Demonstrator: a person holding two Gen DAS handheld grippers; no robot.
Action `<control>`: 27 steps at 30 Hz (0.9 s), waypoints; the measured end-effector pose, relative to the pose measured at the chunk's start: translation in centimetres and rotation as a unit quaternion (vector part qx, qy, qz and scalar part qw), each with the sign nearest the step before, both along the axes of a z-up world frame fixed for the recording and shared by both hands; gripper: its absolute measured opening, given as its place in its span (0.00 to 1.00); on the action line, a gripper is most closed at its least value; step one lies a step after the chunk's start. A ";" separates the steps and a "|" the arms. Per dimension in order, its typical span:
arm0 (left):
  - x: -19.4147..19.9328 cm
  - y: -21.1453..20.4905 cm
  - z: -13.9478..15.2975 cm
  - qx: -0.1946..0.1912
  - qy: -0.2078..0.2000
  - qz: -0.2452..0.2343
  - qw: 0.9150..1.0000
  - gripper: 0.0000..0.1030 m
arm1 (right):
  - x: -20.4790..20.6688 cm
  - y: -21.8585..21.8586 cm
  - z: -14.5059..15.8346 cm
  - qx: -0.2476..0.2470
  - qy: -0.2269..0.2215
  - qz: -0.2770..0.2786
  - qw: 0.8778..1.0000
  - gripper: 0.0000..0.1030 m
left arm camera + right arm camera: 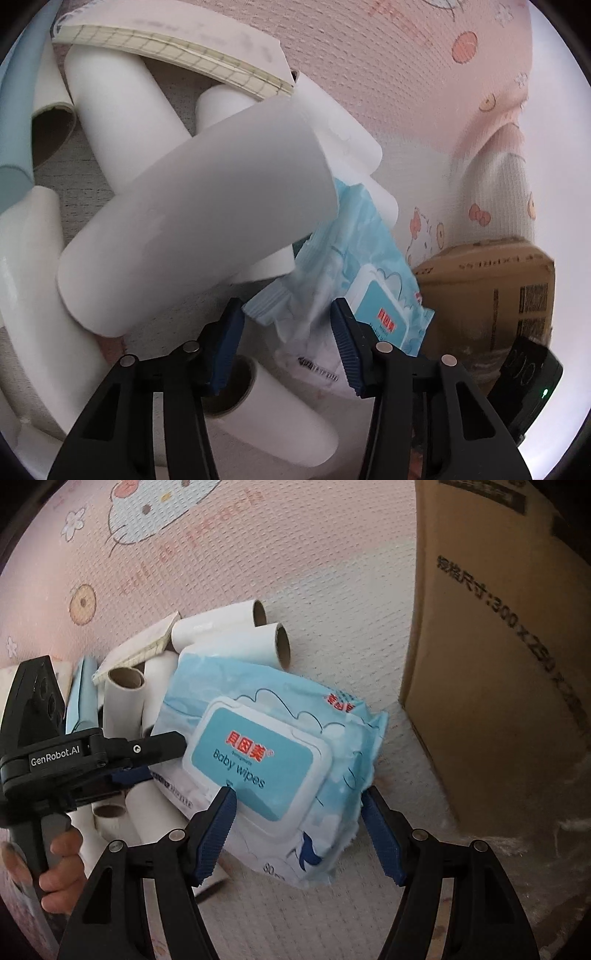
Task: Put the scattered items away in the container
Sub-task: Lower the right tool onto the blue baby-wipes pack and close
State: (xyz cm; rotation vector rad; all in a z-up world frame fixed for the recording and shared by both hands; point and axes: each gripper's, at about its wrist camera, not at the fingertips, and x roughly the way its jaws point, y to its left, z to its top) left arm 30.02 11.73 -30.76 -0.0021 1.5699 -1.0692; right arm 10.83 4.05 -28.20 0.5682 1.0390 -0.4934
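- Now the right tool (297, 829) hangs just over the near end of the baby wipes pack (269, 746), its blue pads spread wide, one on each side of the pack; neither pad presses on the wrapper that I can see.
- The pack lies flat side up, white flip lid facing the camera, on a pink cartoon-print mat (258, 554). Its far end leans on a heap of white paper tubes (229, 627).
- A brown cardboard box (498, 664) stands to the right of the pack, close by but apart from it, printed side toward the camera.
- The left tool (288, 343) is spread too. A crumpled corner of the wipes pack (343, 258) sits between its pads, and I cannot tell whether either pad touches it.
- From the left wrist view, one white tube (199, 229) lies across the heap right ahead of the left tool, over other tubes.
- A notepad with a grid-lined edge (177, 44) rests on top of the heap at the far side.
- In the right wrist view a hand (62, 864) grips the left tool's handle at the lower left.
- The box (487, 288) shows at the right of the left wrist view, beyond the pack.
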 end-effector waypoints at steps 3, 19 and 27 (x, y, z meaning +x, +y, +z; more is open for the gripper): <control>0.2 -0.5 -0.1 0.001 0.003 0.005 1.000 0.53 | 0.3 -0.1 -0.1 0.003 -0.006 -0.007 1.000 0.66; -3.7 -1.0 6.1 0.024 -0.138 -0.029 0.990 0.38 | 1.0 -0.6 0.0 0.044 -0.046 0.007 0.998 0.67; -4.9 3.1 9.6 0.023 -0.154 0.000 0.988 0.38 | 0.2 1.2 2.0 0.081 -0.076 0.062 0.992 0.67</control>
